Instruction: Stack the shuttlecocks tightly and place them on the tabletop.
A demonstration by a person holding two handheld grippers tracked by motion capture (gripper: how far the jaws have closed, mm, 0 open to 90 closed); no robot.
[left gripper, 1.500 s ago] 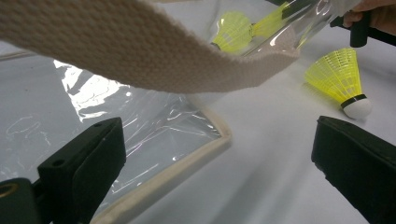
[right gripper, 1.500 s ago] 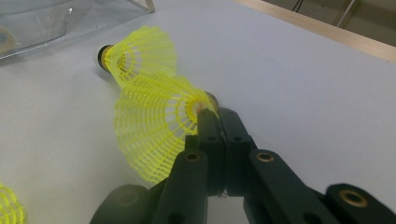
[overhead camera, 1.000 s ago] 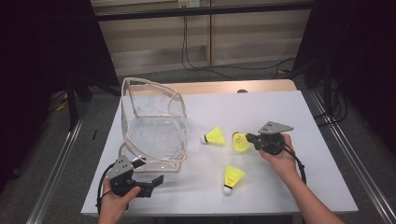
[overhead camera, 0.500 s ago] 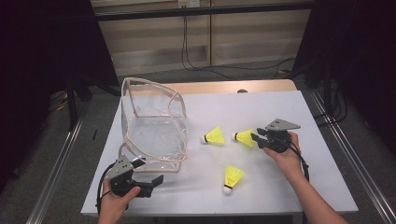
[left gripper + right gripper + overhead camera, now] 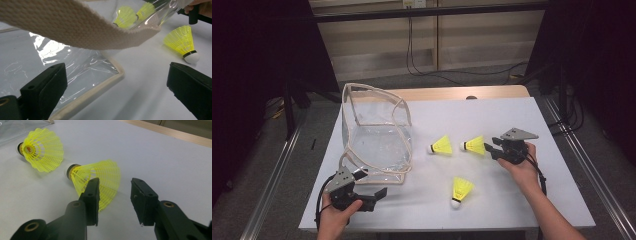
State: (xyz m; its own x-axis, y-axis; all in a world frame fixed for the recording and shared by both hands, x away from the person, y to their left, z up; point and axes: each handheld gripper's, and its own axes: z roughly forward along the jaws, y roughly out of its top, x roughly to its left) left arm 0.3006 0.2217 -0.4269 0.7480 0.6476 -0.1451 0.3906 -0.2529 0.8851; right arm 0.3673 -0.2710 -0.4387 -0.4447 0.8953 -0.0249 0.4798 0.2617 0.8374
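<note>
Three yellow shuttlecocks lie on the white table [image 5: 492,115]: one in the middle [image 5: 442,145], one to its right [image 5: 475,145], one nearer me [image 5: 460,189]. My right gripper [image 5: 488,148] sits just right of the right shuttlecock [image 5: 105,172]. Its jaws have just been opening; the skirt's rim reaches into the gap, and the pads stand clear of it. My left gripper [image 5: 371,184] rests open at the near corner of a clear bag [image 5: 377,145] with beige webbing trim [image 5: 75,27], nothing between its jaws [image 5: 116,72].
The bag stands open-topped at the table's left. In the left gripper view the near shuttlecock [image 5: 181,41] lies on the table past the right jaw. A wooden strip [image 5: 447,93] runs along the table's far edge. Bare table surface lies right of the shuttlecocks.
The right gripper's jaws have parted and let go of the right shuttlecock, which now lies on the table. The hand drew back slightly to the right. The left gripper has not moved.
</note>
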